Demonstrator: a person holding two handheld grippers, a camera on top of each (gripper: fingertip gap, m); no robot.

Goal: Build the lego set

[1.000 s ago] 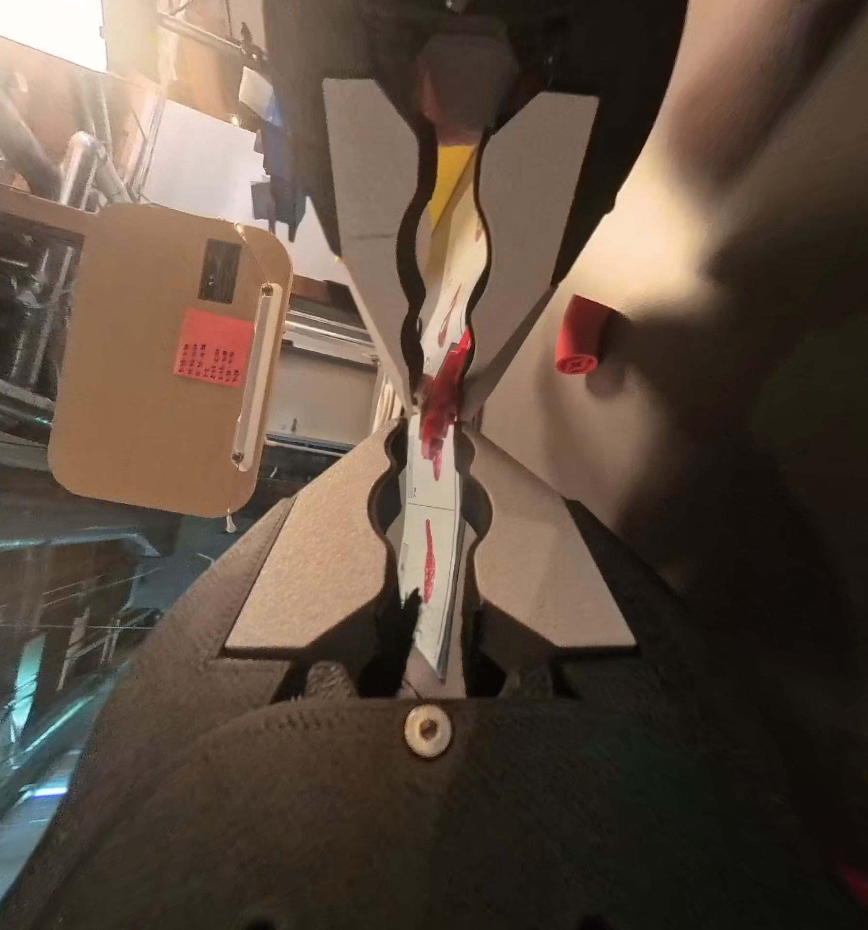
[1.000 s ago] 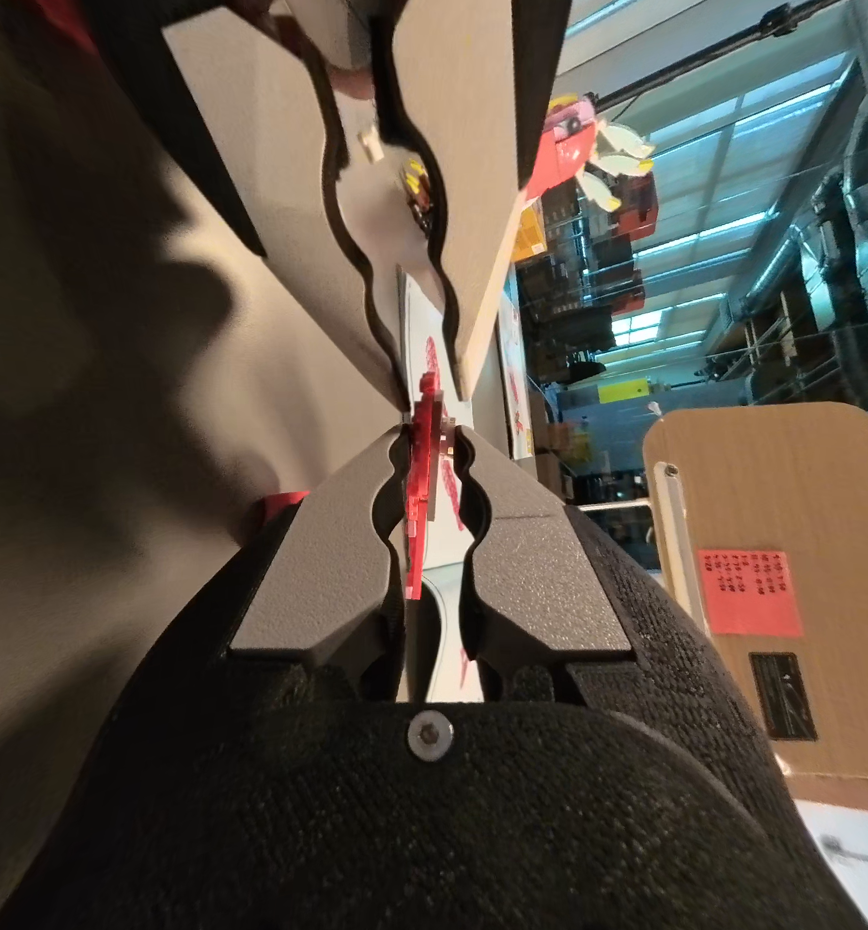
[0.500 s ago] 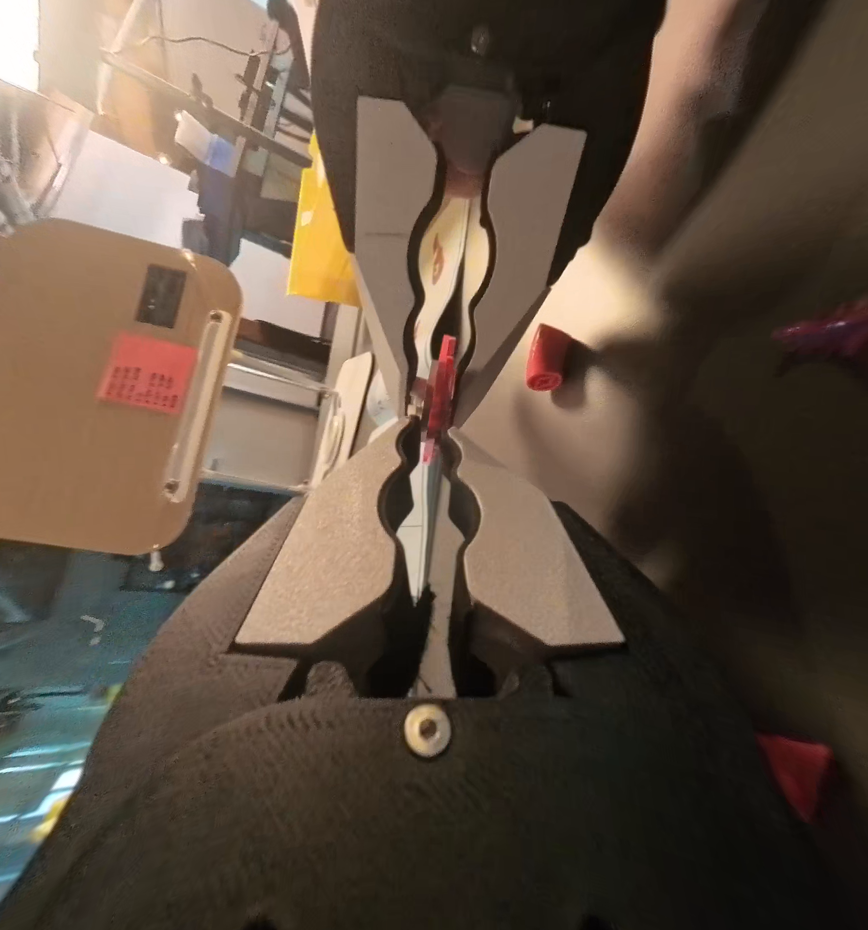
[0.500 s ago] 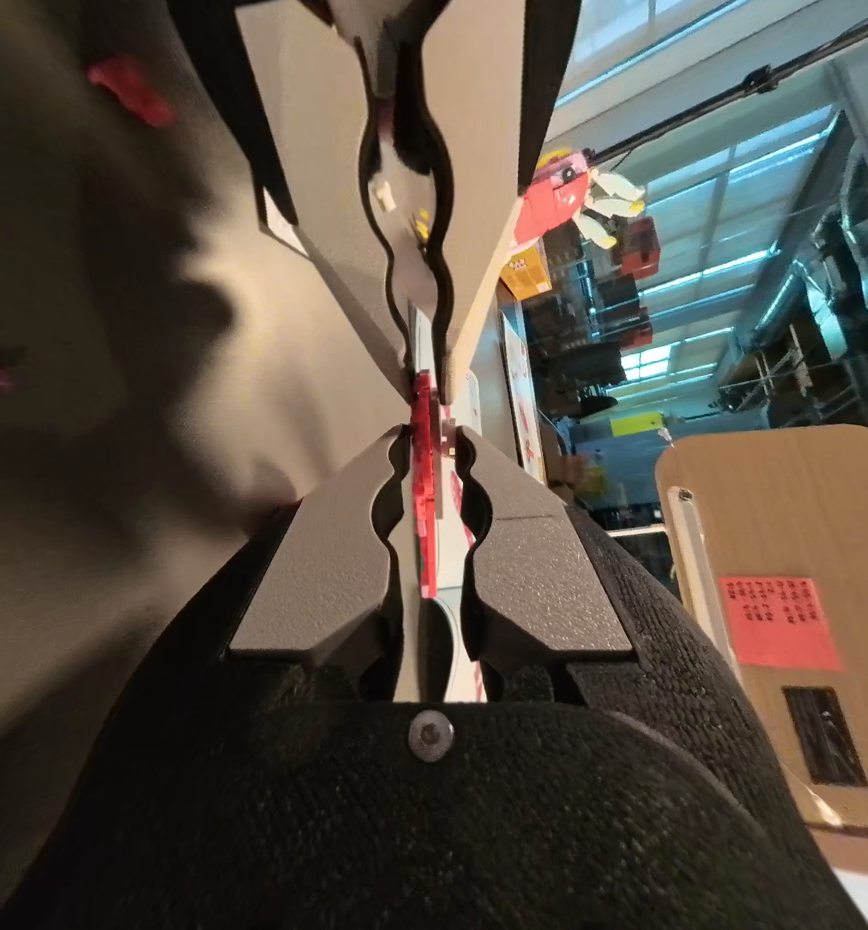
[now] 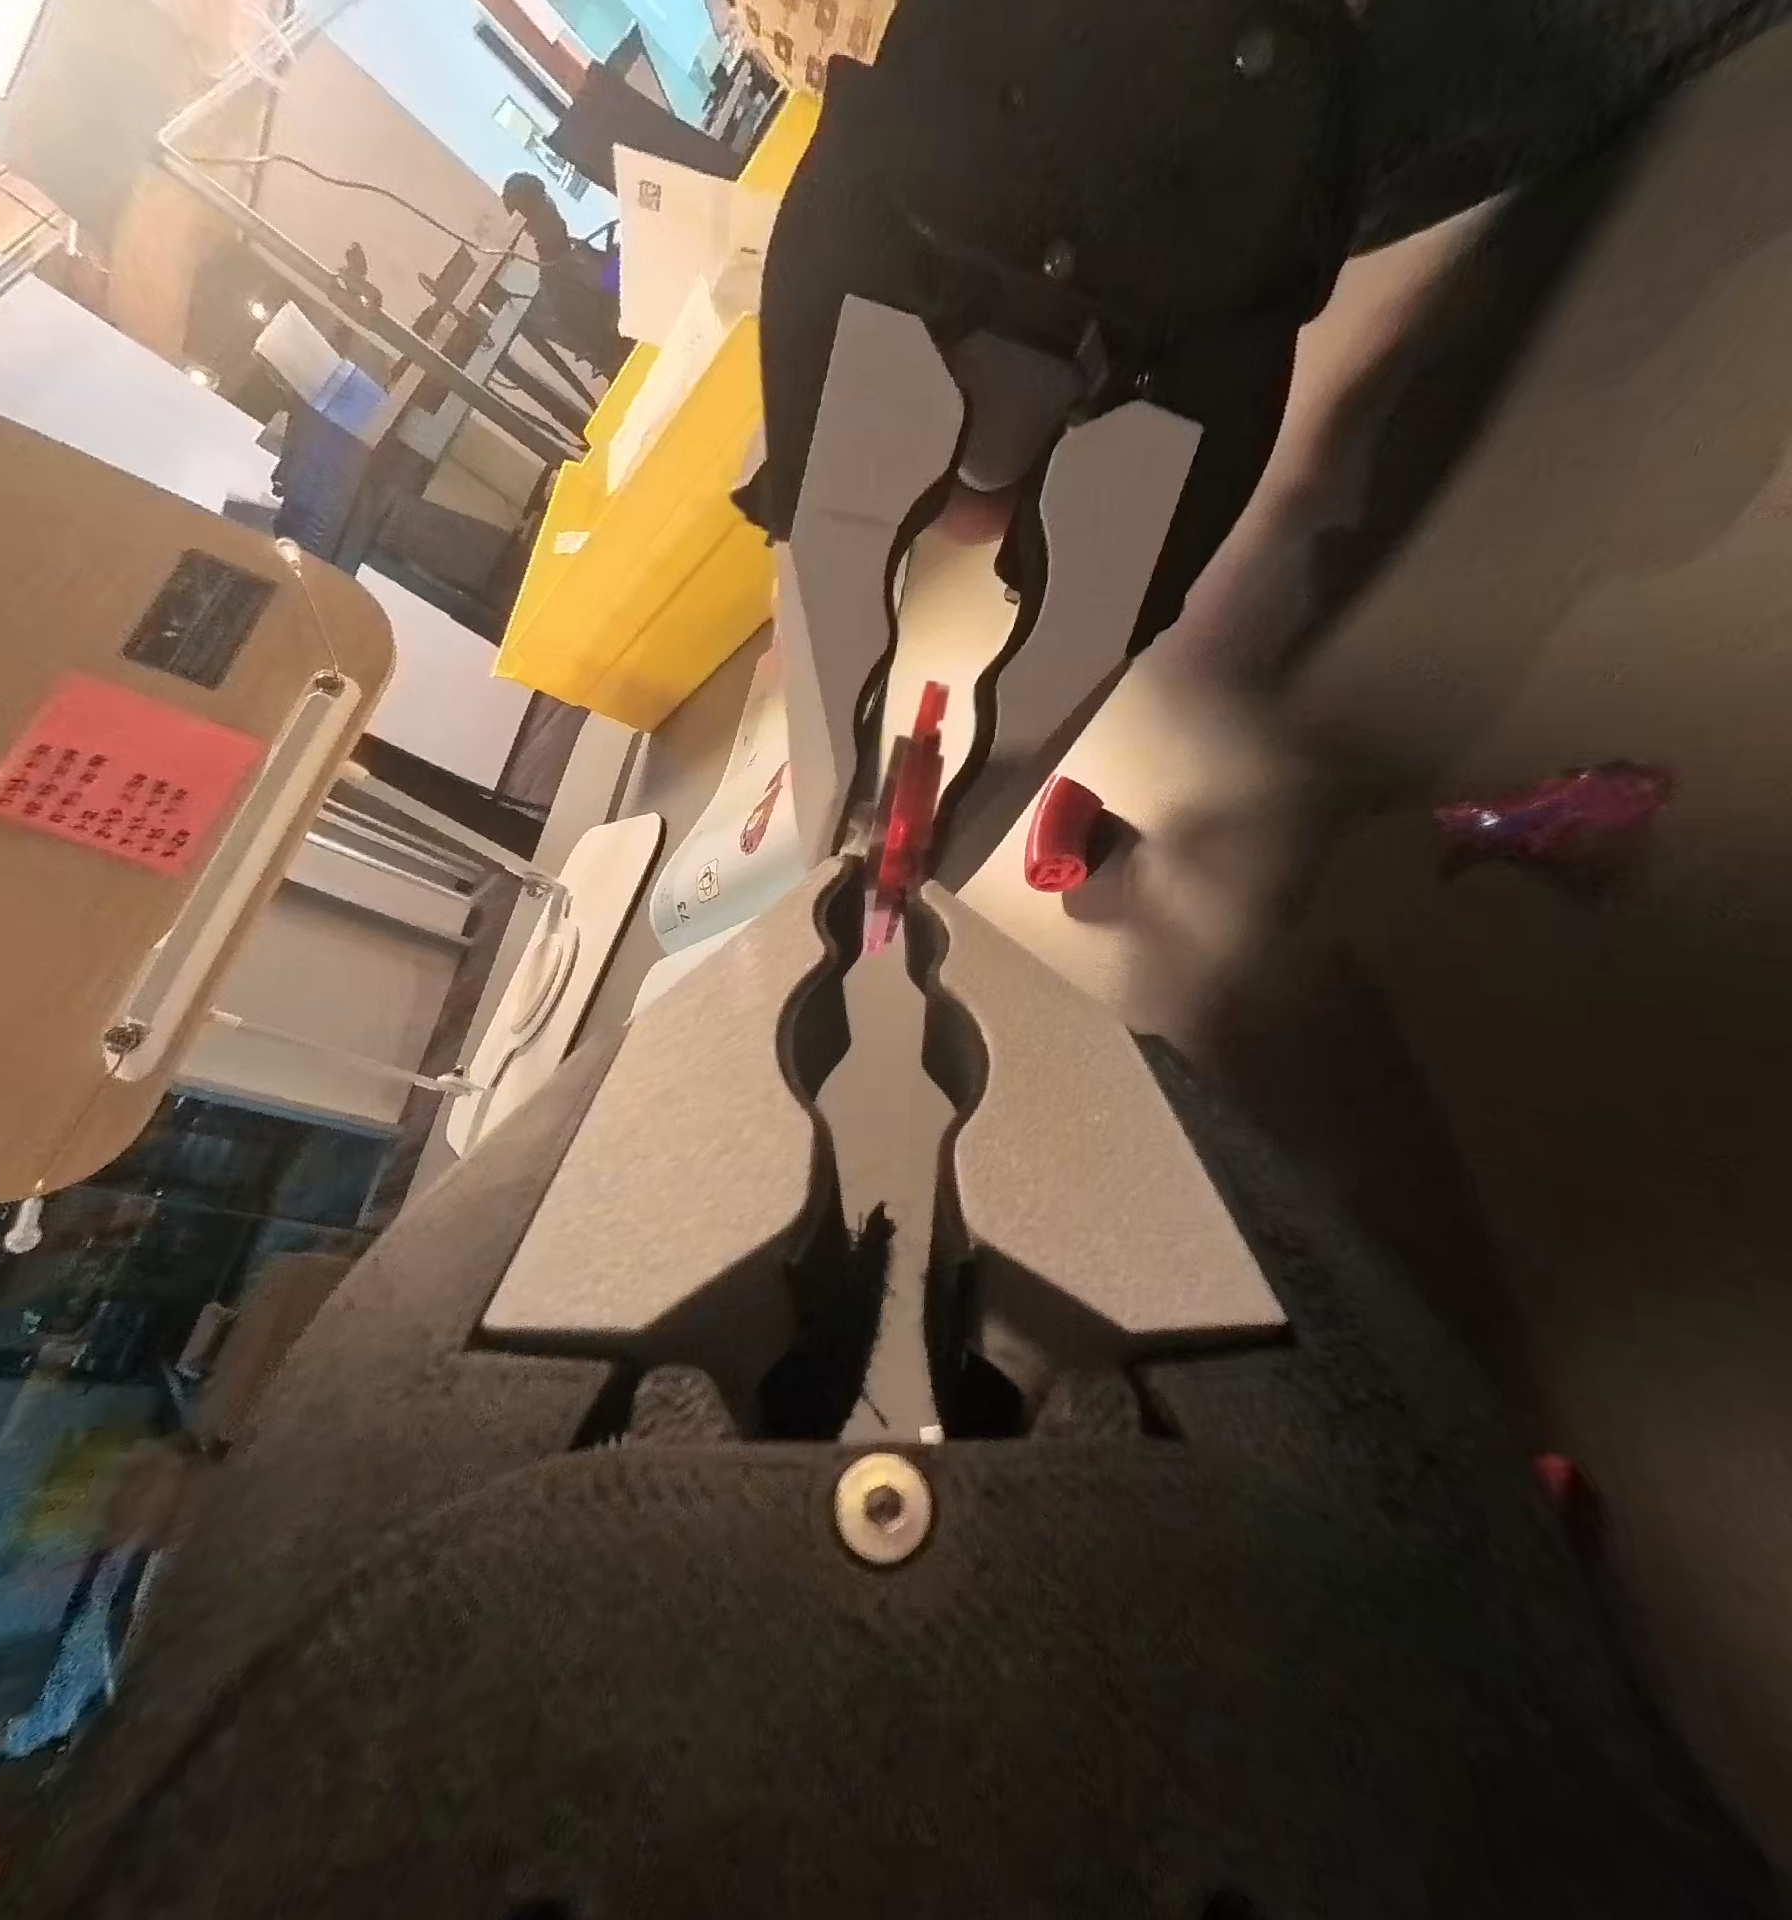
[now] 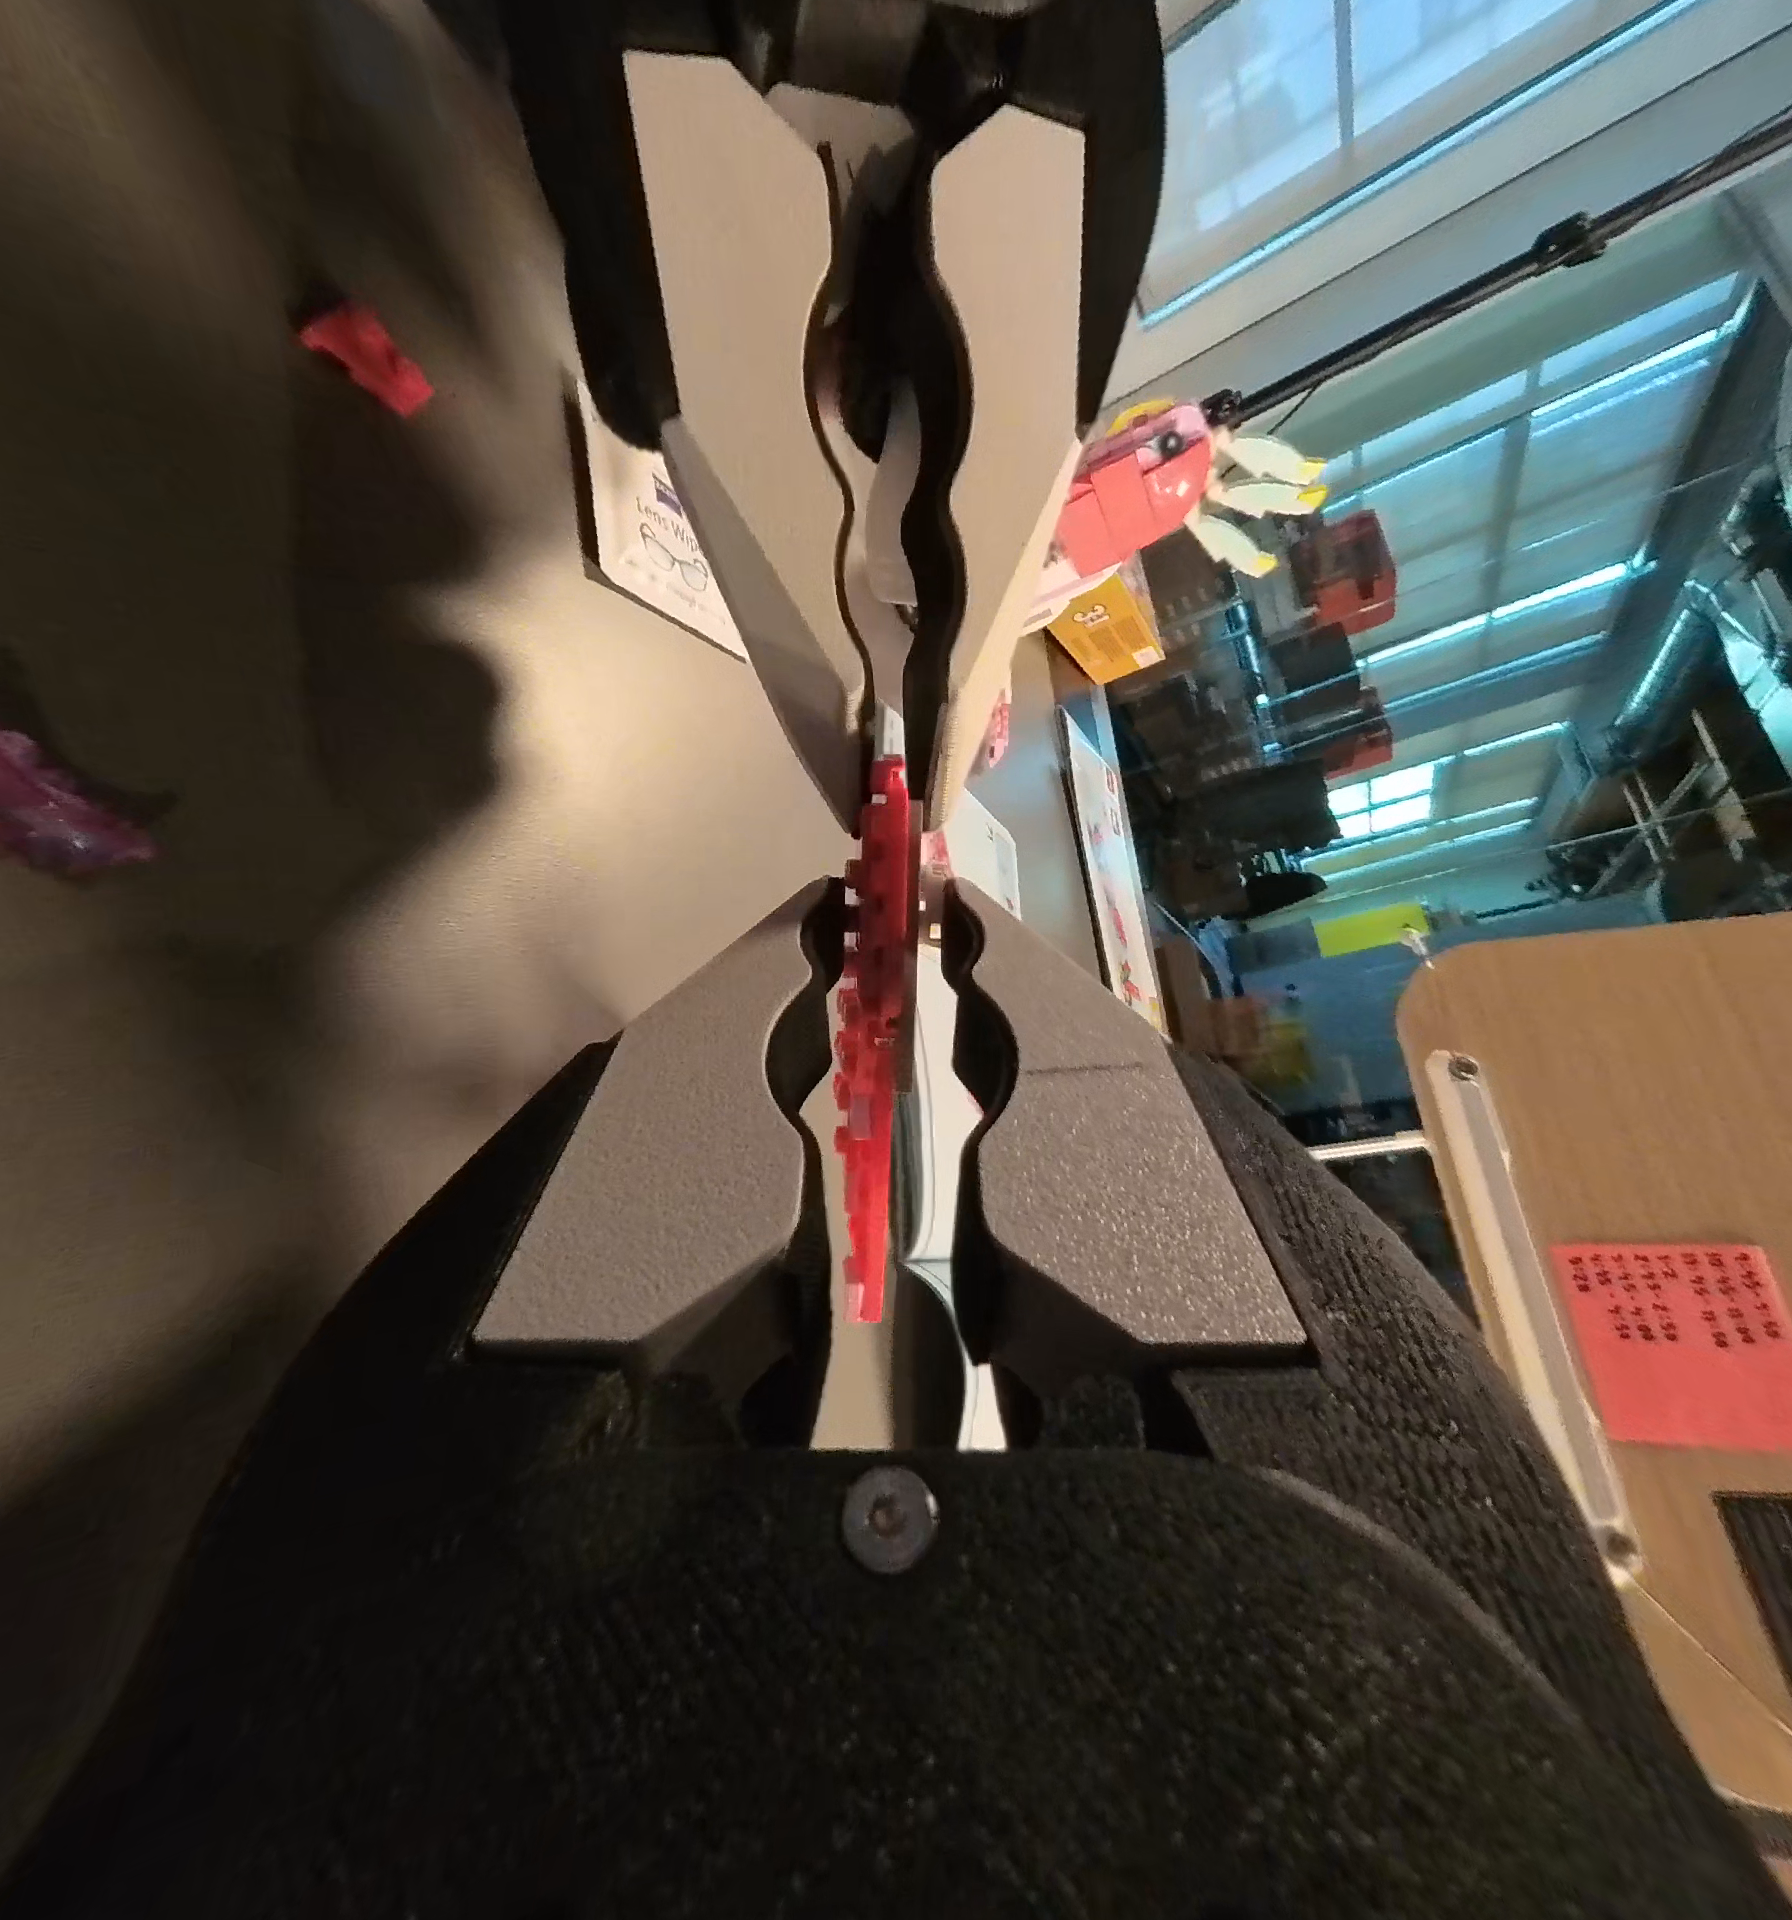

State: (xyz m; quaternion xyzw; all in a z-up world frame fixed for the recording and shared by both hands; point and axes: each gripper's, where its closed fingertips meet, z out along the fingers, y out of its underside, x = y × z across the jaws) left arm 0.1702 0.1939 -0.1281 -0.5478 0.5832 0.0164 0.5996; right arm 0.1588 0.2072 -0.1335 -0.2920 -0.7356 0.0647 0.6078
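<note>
**Inspector:** Jaws?

**Assistant:** Left gripper (image 5: 897, 883) and right gripper (image 6: 887, 894) meet tip to tip, both clamped on one flat red brick plate (image 6: 876, 1039), held edge-on above the surface (image 6: 248, 1091).

**Inspector:** Its long axis?

**Assistant:** Along the right jaws, pointing toward the left.

**Inspector:** Obscured?

**Assistant:** Pad contact is blurred. A red cylinder (image 5: 1058, 842) lies nearby.

I count two grippers, the left gripper (image 5: 897, 883) and the right gripper (image 6: 887, 894), meeting tip to tip on one red brick assembly (image 6: 871, 1091). Off my left tongs' right side lies one red cylinder piece (image 5: 1058, 842) and, farther right, one purple piece (image 5: 1546, 810). Left of them stands one yellow bin (image 5: 643, 561).
</note>
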